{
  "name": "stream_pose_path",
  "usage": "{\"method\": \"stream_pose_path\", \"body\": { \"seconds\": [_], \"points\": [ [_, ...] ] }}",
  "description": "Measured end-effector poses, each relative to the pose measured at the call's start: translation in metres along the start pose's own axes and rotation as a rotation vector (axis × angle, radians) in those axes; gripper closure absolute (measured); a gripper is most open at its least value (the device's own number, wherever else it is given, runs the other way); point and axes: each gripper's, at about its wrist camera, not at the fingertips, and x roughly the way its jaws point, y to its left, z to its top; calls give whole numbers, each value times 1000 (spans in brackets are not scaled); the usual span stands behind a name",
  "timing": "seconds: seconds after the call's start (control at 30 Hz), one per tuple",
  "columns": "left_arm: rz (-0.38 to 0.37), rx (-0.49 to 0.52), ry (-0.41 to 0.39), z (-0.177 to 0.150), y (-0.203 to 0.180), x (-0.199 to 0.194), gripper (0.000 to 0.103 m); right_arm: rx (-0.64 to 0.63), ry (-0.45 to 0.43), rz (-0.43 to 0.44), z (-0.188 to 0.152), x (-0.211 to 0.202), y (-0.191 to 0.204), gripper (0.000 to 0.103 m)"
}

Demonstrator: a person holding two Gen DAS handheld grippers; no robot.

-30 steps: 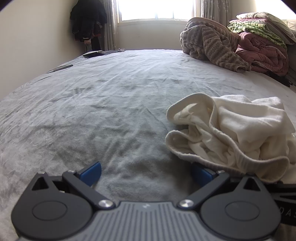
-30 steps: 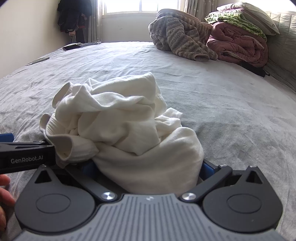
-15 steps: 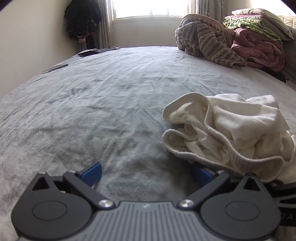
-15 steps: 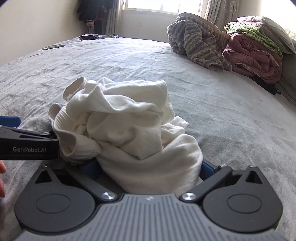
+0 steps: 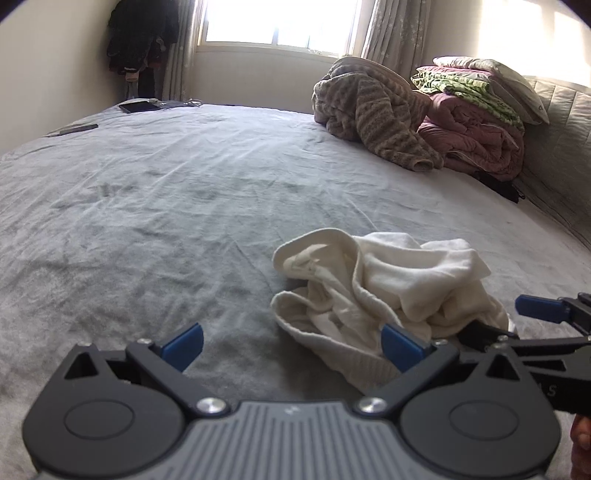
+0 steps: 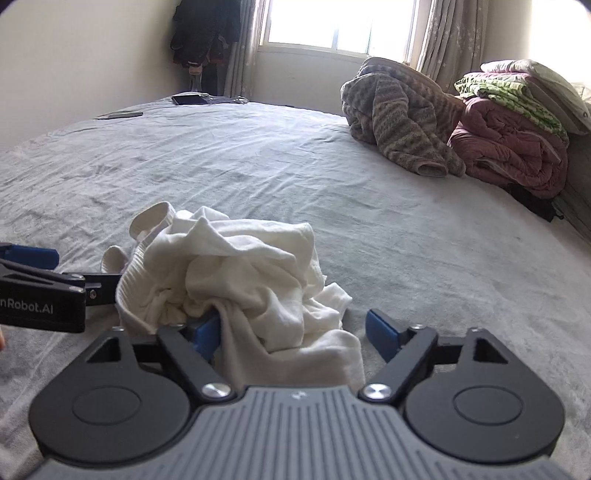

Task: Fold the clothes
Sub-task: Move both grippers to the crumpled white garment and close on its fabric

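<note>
Right wrist view: your right gripper (image 6: 291, 332) is closing, fingers half-wide around a fold of the crumpled white garment (image 6: 240, 273), not yet pinched. Garment lies on the bed (image 6: 406, 229), at 2 o'clock from your wide-open left gripper (image 5: 291, 347). Step: initial grasp. Next likely needs a firm pinch, then lifting to spread it.

Daylight pours in from the window (image 5: 277, 24) at the far wall, blown out to plain white in both views, with a second glare patch on the wall at upper right. The grey bed (image 5: 184, 206) is evenly lit, its creases picked out by soft shadows. Fisheye bending curves the bed's edges, dark vignetting clips the corners, and focus is slightly soft throughout.
</note>
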Motion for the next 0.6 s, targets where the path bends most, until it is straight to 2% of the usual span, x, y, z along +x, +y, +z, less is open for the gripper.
{"method": "stream_pose_path", "body": {
  "seconds": [0.27, 0.3, 0.4, 0.47, 0.6],
  "points": [
    [-15, 3, 35, 3, -8, 14, 0, 9, 16, 60, 1, 2, -5, 48],
    [-21, 8, 37, 5, -11, 15, 0, 19, 20, 69, 2, 3, -7, 54],
    [-49, 5, 60, 13, -14, 23, 1, 42, 27, 89, 3, 4, -12, 66],
    [-82, -22, 85, 20, -14, 29, 1, 48, 24, 95, 5, 4, -15, 80],
    [-132, -31, 148, 28, -16, 47, 1, 62, 14, 80, 11, 3, -27, 83]
  ]
}}
